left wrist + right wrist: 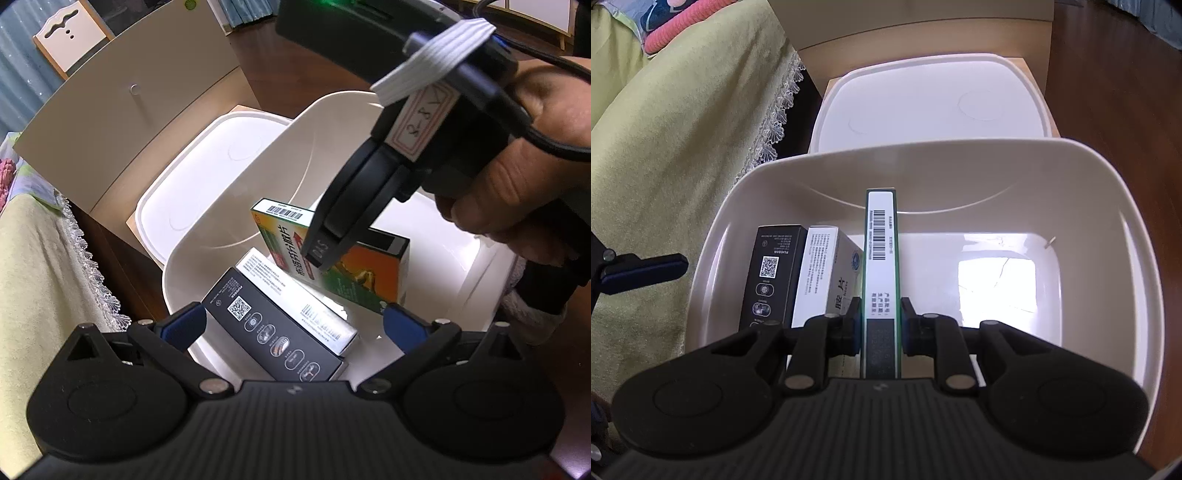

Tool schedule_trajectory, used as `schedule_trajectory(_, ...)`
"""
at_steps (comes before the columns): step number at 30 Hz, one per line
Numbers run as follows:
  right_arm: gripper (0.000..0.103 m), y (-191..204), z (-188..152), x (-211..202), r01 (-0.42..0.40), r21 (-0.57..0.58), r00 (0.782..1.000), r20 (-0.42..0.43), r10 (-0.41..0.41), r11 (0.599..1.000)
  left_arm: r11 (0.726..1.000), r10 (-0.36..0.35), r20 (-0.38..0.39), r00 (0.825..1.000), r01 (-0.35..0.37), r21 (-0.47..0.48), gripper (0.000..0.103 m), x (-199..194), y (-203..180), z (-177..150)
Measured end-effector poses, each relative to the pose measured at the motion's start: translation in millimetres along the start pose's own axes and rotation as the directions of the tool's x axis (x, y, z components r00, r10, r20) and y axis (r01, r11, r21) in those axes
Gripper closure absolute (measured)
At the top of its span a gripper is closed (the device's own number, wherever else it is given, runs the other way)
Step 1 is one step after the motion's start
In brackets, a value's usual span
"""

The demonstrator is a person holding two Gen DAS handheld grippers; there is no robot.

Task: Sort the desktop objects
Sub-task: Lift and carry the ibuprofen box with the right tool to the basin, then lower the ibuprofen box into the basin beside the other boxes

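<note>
Green-edged box is pinched upright in the right claw inside the white bin (black box beside); left claw gapes empty.

Left hand-held gripper: matte black ribbed body, two round hubs, silver pivot screws, blue finger pads. Right hand-held gripper: black housing bearing a white label with red border and handwritten characters, a white ribbed strap, black cable. The person's hand emerges from a dark sleeve with pale knitted cuff.
</note>
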State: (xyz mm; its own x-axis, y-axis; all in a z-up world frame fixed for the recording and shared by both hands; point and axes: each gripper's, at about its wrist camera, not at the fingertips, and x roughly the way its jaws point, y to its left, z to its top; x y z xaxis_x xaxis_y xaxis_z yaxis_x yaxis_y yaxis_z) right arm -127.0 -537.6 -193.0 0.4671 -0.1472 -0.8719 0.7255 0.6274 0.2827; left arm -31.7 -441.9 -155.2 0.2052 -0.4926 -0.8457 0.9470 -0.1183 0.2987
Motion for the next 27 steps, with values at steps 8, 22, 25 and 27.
schedule_trajectory(8, 0.086, -2, -1, 11, -0.034, 0.037, 0.999, -0.030, 0.035, 0.999, 1.000, 0.004, 0.001, 1.000, -0.004, -0.008, 0.000, -3, 1, -2)
schedule_trajectory(22, 0.079, -2, 1, 10, -0.092, 0.068, 0.994, -0.050, 0.095, 0.993, 1.000, 0.003, 0.010, 1.000, -0.003, -0.016, 0.000, -7, 2, -2)
schedule_trajectory(25, 0.071, -5, 1, 9, -0.115, 0.094, 0.991, -0.054, 0.121, 0.989, 1.000, 0.005, 0.009, 1.000, -0.005, -0.016, 0.000, -6, 2, -1)
schedule_trajectory(27, 0.066, -7, 0, 10, -0.131, 0.115, 0.989, -0.060, 0.139, 0.985, 1.000, 0.006, 0.007, 1.000, -0.006, -0.016, 0.000, -5, 2, -1)
